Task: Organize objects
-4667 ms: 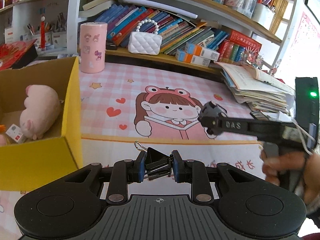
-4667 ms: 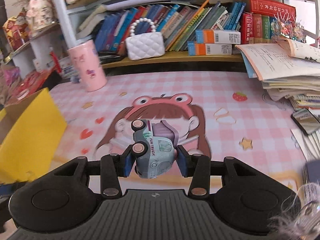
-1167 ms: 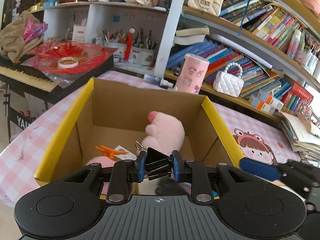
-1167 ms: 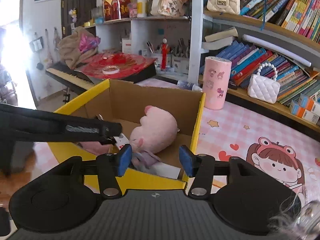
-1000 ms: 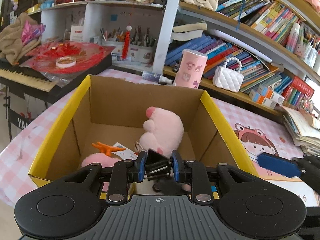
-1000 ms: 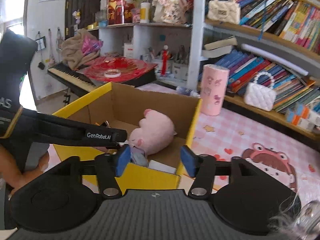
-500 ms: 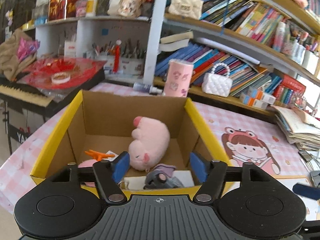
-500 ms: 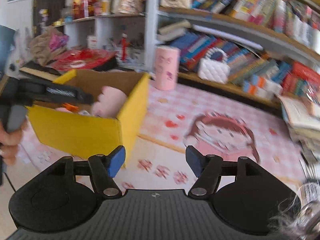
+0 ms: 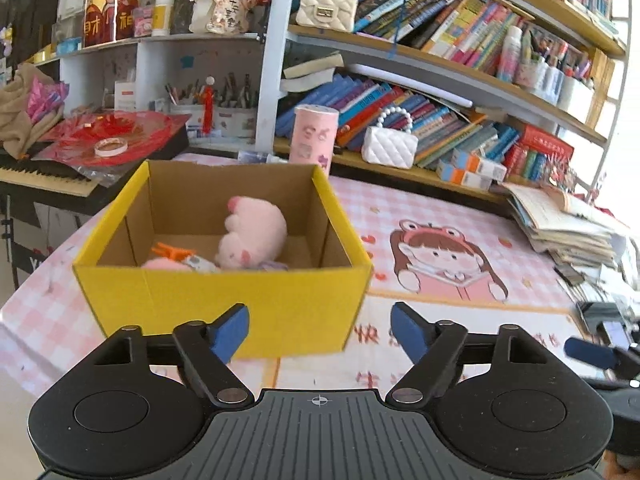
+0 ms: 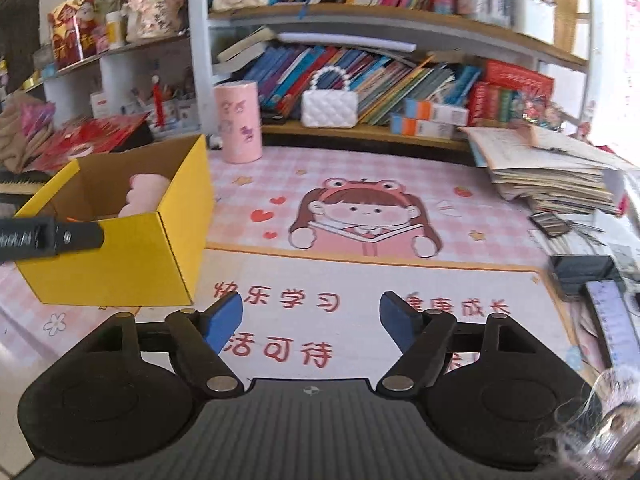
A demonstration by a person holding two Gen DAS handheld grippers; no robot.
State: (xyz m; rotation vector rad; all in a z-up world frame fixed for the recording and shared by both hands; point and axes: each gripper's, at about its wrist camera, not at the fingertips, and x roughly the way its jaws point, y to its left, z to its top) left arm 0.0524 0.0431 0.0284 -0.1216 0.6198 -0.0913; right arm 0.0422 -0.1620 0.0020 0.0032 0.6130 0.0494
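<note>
A yellow cardboard box stands on the pink mat, also in the right wrist view at the left. Inside lie a pink plush toy, an orange item and other small things, partly hidden by the front wall. My left gripper is open and empty, just in front of the box. My right gripper is open and empty over the mat's printed characters, right of the box. The left gripper's arm shows at the left edge of the right wrist view.
A pink cylinder and a white quilted handbag stand at the back by the bookshelf. A stack of papers and a phone lie at the right. A keyboard with red wrapping is left of the box.
Both grippers held objects earlier, a binder clip left and a toy truck right, and let them go in the box. Both have since pulled back from the box and opened wider.
</note>
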